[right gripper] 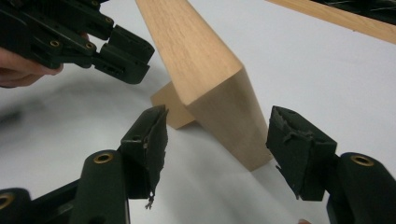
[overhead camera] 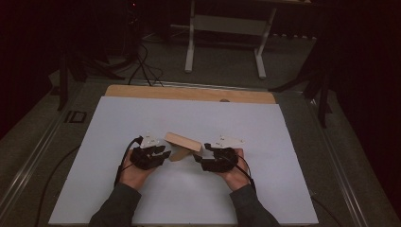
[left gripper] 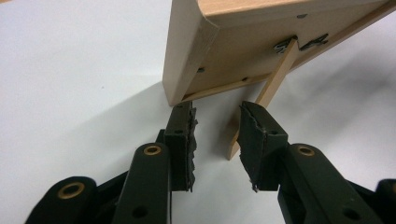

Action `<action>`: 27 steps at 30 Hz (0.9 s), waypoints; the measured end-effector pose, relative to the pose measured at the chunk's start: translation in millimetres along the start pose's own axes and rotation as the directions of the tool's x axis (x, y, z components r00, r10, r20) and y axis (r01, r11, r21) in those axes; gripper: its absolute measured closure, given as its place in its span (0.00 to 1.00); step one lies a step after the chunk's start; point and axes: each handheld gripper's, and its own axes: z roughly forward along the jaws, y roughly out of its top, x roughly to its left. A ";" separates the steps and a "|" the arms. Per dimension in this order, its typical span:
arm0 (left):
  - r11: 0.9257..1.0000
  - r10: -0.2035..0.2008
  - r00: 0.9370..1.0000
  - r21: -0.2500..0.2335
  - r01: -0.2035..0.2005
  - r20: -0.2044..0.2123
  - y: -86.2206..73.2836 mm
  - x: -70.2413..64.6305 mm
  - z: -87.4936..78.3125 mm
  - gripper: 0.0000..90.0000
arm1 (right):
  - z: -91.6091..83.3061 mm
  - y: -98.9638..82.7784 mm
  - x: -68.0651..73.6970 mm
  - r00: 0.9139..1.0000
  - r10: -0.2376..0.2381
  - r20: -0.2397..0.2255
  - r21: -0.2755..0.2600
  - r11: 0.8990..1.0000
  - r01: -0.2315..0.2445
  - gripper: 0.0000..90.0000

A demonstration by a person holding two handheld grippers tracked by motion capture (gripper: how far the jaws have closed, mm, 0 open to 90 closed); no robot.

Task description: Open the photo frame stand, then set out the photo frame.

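Observation:
A pale wooden frame (overhead camera: 182, 143) stands tilted on the white board, between my two grippers. In the left gripper view its back panel (left gripper: 243, 51) shows screws and a thin wooden prop leg (left gripper: 279, 70) hinged near the top, slanting down to the board. My left gripper (left gripper: 217, 108) is open, and the leg's lower end lies between the jaws close to the right pad, which does not press on it. My right gripper (right gripper: 219, 113) is open wide around the frame's lower corner (right gripper: 224, 112), with a gap on each side. The left gripper (right gripper: 126, 60) also appears across the frame in the right gripper view.
The white board (overhead camera: 198, 118) lies on a wooden tabletop whose bare strip (overhead camera: 189, 93) shows at the back. Beyond it are a dark floor with cables (overhead camera: 142, 66) and a white table stand (overhead camera: 227, 28). Both forearms enter from the bottom edge.

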 end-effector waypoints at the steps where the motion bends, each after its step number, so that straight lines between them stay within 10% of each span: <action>1: 1.000 -0.003 1.000 -0.005 0.003 0.001 0.1 -0.3 -0.2 0.72 | -0.1 0.0 0.1 1.000 -0.003 0.000 0.001 1.000 0.003 0.42; 27: 0.998 0.004 1.000 -0.057 -0.003 0.008 8.6 0.7 -12.0 0.74 | -16.3 -5.3 -13.7 1.000 -0.003 -0.019 -0.014 1.000 0.003 0.46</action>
